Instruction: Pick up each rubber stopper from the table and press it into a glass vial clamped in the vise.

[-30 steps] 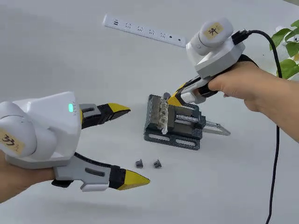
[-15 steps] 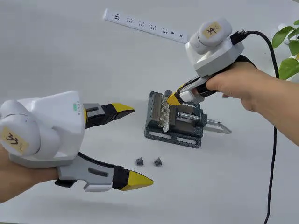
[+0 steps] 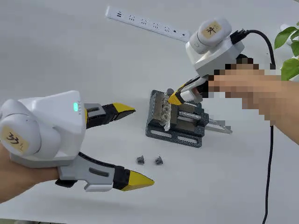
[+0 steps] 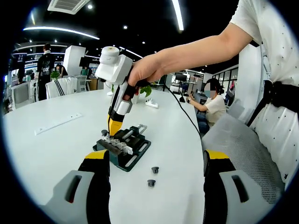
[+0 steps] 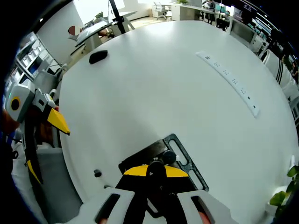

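Observation:
A dark vise [image 3: 174, 133] stands mid-table and clamps a row of clear glass vials [image 3: 164, 112]. My right gripper [image 3: 174, 99] is shut, its yellow tips down at the far end of that row. A grey stopper [image 3: 169, 91] sits right beside the tips, over the end vial; I cannot tell whether they touch. The left gripper view shows the same stopper [image 4: 104, 133] under the right gripper [image 4: 113, 128]. Two loose stoppers [image 3: 140, 160] [image 3: 159, 161] lie in front of the vise. My left gripper [image 3: 132, 144] hovers wide open at the lower left, holding nothing.
A white power strip [image 3: 145, 23] lies at the back of the table. A black cable [image 3: 270, 158] hangs from the right gripper down the right side. Green plant leaves [image 3: 289, 51] stand at the far right edge. A person sits at a distant desk [image 4: 212, 100].
The right gripper's tips have stayed at the far end of the vial row, and the stopper beside them stands a little higher. The left gripper has hardly moved.

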Tool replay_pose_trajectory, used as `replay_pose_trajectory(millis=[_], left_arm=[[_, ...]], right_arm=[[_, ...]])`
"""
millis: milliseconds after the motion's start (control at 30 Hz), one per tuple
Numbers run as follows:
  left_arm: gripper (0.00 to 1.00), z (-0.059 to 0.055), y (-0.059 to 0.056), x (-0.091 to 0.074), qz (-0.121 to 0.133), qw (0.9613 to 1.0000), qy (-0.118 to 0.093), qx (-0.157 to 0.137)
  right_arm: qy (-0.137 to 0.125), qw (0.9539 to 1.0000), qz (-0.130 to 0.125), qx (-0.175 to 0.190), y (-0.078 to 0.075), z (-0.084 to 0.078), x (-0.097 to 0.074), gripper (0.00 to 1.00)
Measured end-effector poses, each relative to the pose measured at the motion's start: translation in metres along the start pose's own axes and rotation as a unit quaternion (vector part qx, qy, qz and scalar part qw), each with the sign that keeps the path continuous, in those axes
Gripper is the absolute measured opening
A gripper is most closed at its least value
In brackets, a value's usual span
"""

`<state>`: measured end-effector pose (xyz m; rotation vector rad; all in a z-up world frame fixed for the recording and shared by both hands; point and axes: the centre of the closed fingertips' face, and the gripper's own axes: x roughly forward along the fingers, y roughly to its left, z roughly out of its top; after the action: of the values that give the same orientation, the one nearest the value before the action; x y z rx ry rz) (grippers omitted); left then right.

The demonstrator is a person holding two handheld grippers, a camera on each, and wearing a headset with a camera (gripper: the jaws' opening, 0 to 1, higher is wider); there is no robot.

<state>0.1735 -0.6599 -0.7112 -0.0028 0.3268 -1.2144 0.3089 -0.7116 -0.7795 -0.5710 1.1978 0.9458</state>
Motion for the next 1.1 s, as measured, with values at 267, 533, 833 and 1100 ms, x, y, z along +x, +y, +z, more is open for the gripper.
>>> replay_pose_trajectory(millis=[267,533,833,1100], left_arm=[[0.82,-0.0001,-0.0006,0.0001,0.000,1.0000,-0.002,-0.004],[0.82,-0.0027,-0.0004,-0.0007,0.000,1.0000,-0.003,-0.007],[0.81,-0.0028,-0.0002,0.0003,0.000,0.9999,-0.005,-0.010],[0.81,-0.0024,-0.0036,0.0030,-0.006,0.9999,-0.003,-0.008]], right_arm=[[0.017,0.9993,-0.012,-0.031,0.0009,-0.0007,0.0014,0.05],[0.040,0.9960,-0.035,-0.072,0.0015,0.0018,0.0022,0.05],[0.051,0.9942,-0.046,-0.083,-0.0046,0.0022,0.0059,0.05],[0.046,0.9939,-0.044,-0.089,-0.0056,0.0016,0.0063,0.06]])
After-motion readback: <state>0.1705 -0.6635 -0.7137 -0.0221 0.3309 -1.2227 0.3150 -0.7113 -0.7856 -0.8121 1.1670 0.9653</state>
